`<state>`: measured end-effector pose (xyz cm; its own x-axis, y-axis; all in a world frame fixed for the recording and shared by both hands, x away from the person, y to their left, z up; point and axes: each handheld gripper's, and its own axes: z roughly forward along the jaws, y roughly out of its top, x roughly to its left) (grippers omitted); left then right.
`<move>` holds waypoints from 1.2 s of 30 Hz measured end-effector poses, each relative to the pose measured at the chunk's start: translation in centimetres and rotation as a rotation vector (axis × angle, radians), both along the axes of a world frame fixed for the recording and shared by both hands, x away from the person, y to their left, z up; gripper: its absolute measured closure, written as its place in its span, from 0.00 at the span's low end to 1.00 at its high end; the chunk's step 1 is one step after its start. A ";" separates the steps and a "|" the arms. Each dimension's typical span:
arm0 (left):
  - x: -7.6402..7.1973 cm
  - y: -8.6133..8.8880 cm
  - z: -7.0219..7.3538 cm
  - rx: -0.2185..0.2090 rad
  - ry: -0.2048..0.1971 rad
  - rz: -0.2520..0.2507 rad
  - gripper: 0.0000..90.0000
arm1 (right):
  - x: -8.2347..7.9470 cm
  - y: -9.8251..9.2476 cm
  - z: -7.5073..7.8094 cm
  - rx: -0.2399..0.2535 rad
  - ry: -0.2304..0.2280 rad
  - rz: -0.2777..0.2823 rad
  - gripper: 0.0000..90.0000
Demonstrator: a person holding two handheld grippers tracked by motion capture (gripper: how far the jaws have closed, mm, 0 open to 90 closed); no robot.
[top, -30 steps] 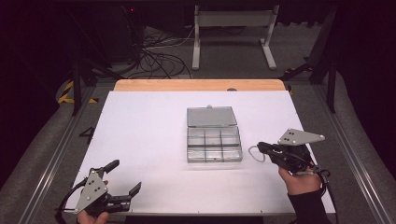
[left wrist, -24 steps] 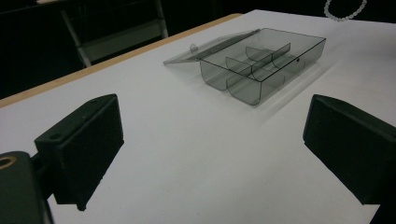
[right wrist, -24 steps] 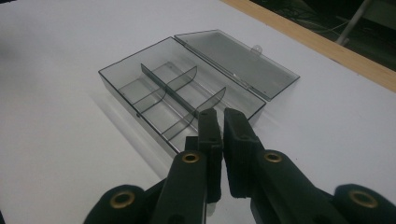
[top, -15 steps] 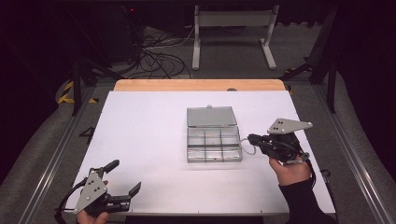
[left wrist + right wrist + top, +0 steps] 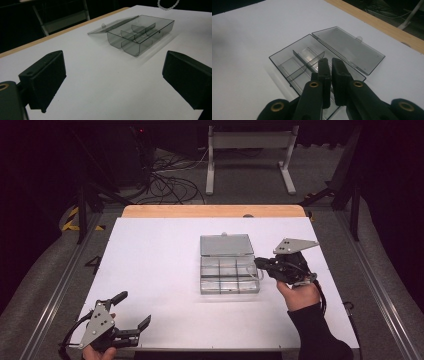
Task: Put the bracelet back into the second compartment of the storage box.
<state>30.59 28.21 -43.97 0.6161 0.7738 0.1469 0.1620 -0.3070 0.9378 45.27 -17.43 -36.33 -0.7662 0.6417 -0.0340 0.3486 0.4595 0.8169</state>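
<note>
A clear smoky plastic box (image 5: 229, 275) with several compartments lies mid-table, its lid (image 5: 226, 245) folded open flat behind it. My right gripper (image 5: 257, 263) hovers at the box's right end, shut on a small loop of pale beads (image 5: 256, 272) that dangles from its tips over the rightmost compartments. From the right gripper view the jaws (image 5: 330, 65) stand almost together above the box (image 5: 294, 62), hiding the beads. My left gripper (image 5: 132, 309) rests open near the front left of the table, nothing between its jaws (image 5: 112, 75); it looks toward the box (image 5: 140, 35) and the bead loop (image 5: 168, 4).
The white table top (image 5: 160, 260) ends in a wooden strip (image 5: 210, 211) at the far edge. Beyond it are a metal stand (image 5: 250, 155) and cables (image 5: 170, 175) on the dark floor. Rails run along both table sides.
My right gripper has carried the bead loop leftward and slightly up, from beside the box to over its right end. The left gripper has stayed put.
</note>
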 end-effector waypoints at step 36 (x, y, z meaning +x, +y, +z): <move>0.0 0.1 0.0 -0.005 0.004 0.001 0.06 | 4.3 5.0 -0.7 0.002 0.046 0.024 0.96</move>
<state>30.62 28.27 -43.99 0.6160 0.7751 0.1409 0.1657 -0.3024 0.9387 49.58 -12.41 -37.05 -0.7822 0.6230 0.0031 0.3747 0.4665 0.8012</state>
